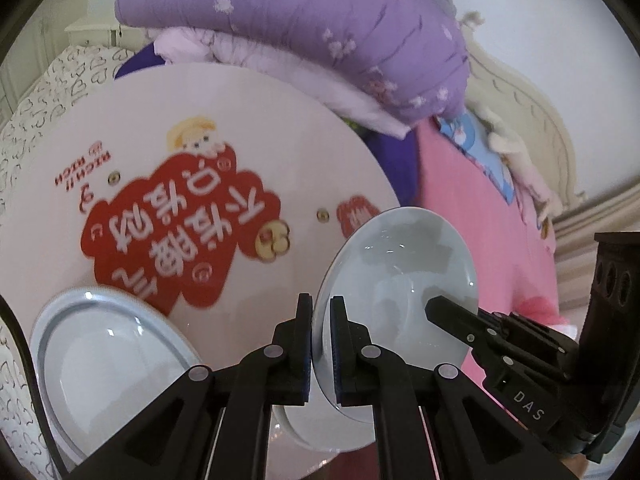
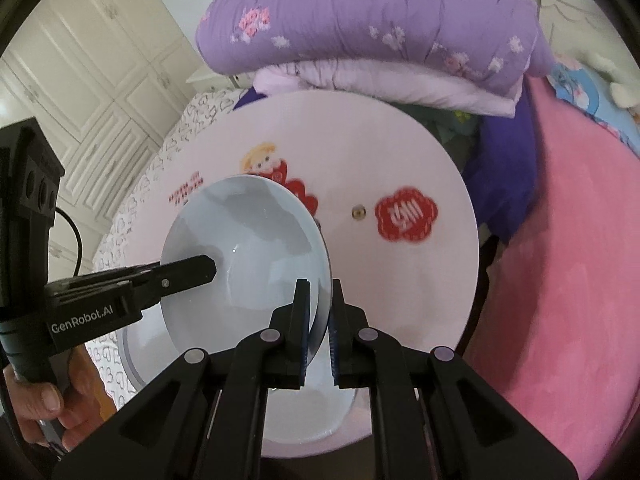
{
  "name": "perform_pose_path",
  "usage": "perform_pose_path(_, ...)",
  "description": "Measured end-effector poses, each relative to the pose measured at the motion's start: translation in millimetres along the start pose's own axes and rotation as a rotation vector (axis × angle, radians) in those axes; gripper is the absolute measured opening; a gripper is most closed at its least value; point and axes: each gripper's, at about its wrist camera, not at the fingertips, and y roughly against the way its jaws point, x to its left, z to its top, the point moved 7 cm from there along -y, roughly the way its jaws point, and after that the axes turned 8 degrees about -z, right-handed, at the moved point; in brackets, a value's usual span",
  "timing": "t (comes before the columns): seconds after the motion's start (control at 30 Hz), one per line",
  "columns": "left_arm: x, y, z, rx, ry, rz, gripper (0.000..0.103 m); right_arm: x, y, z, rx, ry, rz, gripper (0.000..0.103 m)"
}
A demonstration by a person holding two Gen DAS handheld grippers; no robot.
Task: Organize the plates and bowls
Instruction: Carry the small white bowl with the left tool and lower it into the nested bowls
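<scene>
Starting on the left: there's a pale blue flat plate lying on the round white table with the red cartoon print, off to the left and not touched by anything. Next over, the left gripper is clamped down tight on the rim of a pale blue shallow dish, jaws nearly together with just the thin edge pinched between them. The dish is tipped up off the table, its hollow facing the right side. Under it sits another white dish, mostly hidden by the gripper arms.

From the right wrist view, the right gripper is squeezed onto the opposite rim of that same dish, so both tools have it at once, one on each edge. A hand wraps the left tool's handle at the lower left.

Behind the table: a folded purple quilt, pink blanket on the right.
</scene>
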Motion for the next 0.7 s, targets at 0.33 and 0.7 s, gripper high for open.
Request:
perform_pose_path(0.33, 2, -11, -34, 0.054, 0.012, 0.012, 0.004, 1, -8, -37, 0.060, 0.011, 0.003, 0.008)
perform_pose_path(0.7, 6, -32, -60, 0.101, 0.027, 0.011, 0.005, 0, -17, -57, 0.109, 0.041, -0.015, 0.008)
